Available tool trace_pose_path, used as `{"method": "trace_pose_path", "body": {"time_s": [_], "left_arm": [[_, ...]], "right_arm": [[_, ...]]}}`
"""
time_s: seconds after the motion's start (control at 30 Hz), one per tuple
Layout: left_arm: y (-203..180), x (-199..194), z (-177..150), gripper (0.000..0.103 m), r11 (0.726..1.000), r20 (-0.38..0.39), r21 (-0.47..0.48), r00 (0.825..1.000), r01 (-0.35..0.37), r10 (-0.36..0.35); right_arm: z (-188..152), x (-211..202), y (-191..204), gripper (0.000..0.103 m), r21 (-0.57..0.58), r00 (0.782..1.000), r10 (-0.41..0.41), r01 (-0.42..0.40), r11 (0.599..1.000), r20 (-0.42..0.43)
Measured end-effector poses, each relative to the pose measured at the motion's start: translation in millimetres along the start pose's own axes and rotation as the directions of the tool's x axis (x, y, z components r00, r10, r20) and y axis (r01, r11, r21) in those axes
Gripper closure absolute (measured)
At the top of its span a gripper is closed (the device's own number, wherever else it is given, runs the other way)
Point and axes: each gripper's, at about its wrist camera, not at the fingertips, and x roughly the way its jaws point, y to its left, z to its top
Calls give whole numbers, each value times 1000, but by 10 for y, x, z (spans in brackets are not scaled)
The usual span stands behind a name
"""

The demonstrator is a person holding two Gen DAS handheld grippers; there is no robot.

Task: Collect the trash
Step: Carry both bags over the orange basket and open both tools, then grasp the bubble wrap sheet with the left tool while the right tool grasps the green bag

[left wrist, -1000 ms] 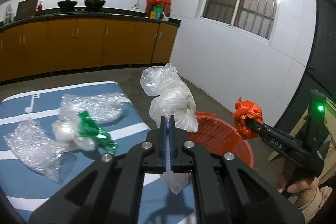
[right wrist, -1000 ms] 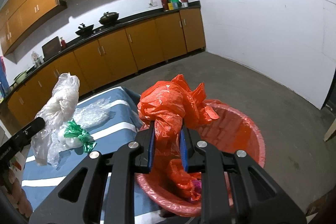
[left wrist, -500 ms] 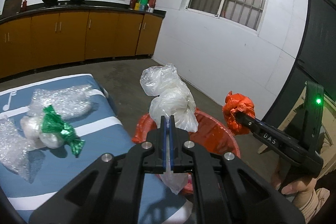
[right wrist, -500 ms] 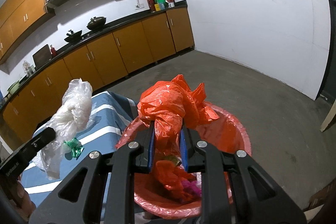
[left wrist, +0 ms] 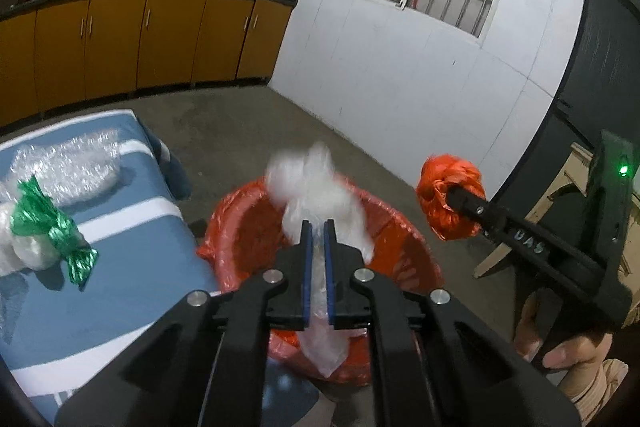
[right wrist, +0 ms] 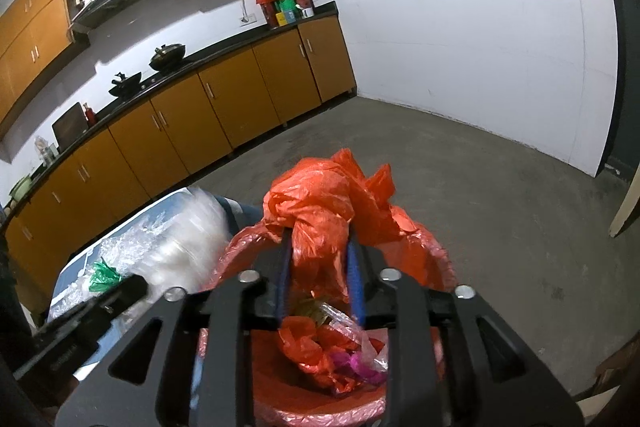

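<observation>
The red bin, lined with a red bag and already holding crumpled red and pink scraps, is the landmark here. Directly above its opening the clear plastic bag hangs between the pads of the left gripper, whose jaws have just been opening by a sliver; the bag looks blurred, so it is probably slipping free, though whether the pads still pinch it cannot be told. Over the bin's near rim the orange-red bag sits between the pads of the right gripper, whose jaws have just been opening too and now stand visibly apart from the plastic, so that bag is let go or about to drop. A second ago both bags were clamped tight and the left one hung farther from the bin, over the table edge. To the left of the bin, on the blue striped table, the bubble wrap and the green foil wrapper remain to be collected.
</observation>
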Motion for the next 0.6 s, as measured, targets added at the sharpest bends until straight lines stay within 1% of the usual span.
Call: {"method": "trace_pose_path", "body": {"time_s": [0.1,0.23,0.27,0.33,0.37,0.4,0.5,0.53,0.6], "left_arm": [[55,66,-71,85,1000,-26,-18,1000,-3,3],[147,29,-115,81,999,-32,-27,999,-36,36],[176,-10,-132,79,998,-28,-21,998,-53,53],[233,-101,-161,71,996,-16,-5,995,-94,94],[261,-143,-179,70,993,-12,2,993,-115,115],[310,-203,-207,68,989,-7,9,989,-145,146],[413,-336,-259,65,980,-1,9,980,-201,201],[492,-417,-288,64,973,7,5,973,-233,232],[585,-516,-287,62,963,13,-5,963,-269,269]], "right_arm": [[-29,22,-14,57,-2,1000,-5,5,1000,-11],[-59,23,-18,56,-13,1000,-13,13,1000,-21],[-64,21,-32,56,-16,1000,-14,13,1000,-23],[-89,9,-19,56,-27,1000,-12,11,1000,-28],[-88,8,-7,56,-31,1000,-11,10,999,-28],[-90,0,12,56,-40,1000,-10,9,999,-27],[-102,-11,102,56,-69,1000,-3,1,998,-25],[-108,-14,141,56,-79,1000,3,-5,997,-26],[-117,-13,223,56,-96,1000,12,-15,995,-29]]}}
